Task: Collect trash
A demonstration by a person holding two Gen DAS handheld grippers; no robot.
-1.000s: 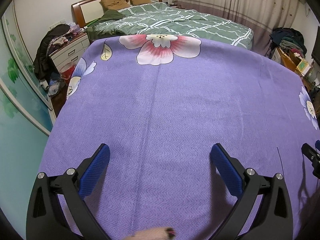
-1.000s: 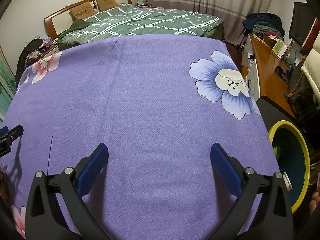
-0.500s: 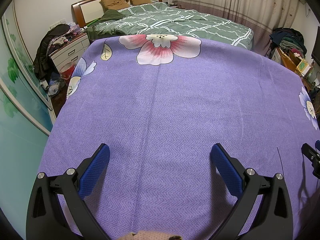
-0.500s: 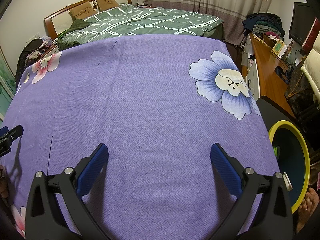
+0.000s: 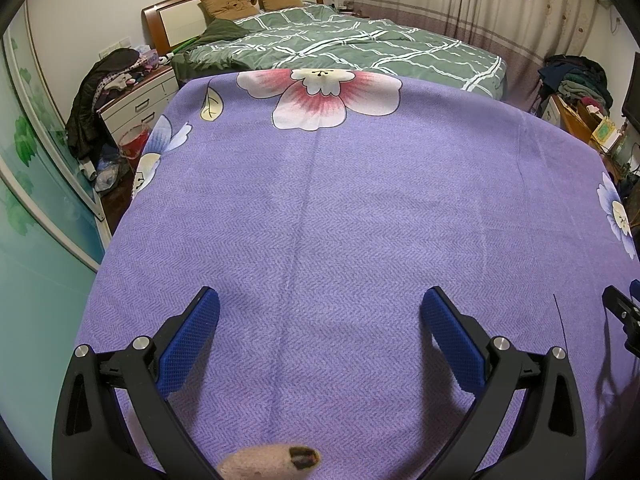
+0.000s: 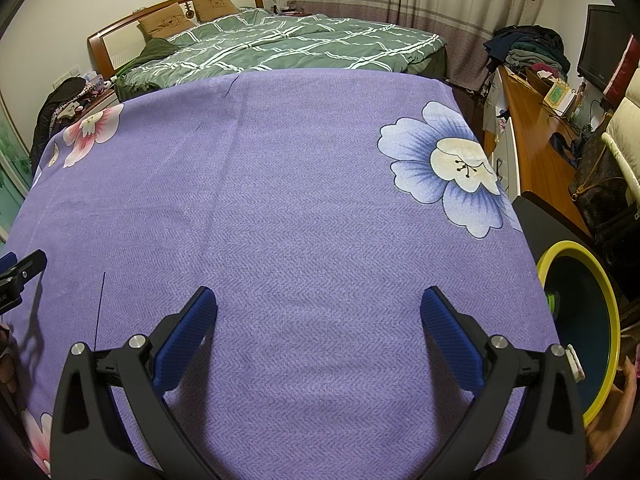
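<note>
My left gripper hangs open over a purple flowered cloth, nothing between its blue pads. My right gripper is also open and empty above the same cloth. A bin with a yellow-green rim stands on the floor just off the cloth's right edge in the right wrist view, something green inside it. No piece of trash shows on the cloth. Each gripper's tip peeks into the other's view at the edge. A slippered toe shows at the bottom of the left wrist view.
Behind the cloth lies a bed with a green checked quilt. A nightstand piled with clothes is at the left. A wooden desk with clutter and a monitor runs along the right, with a brown bag beside it.
Both grippers stay put and open. The toe at the bottom of the left wrist view has shifted slightly; a bit of a foot near the bin has moved a little.
</note>
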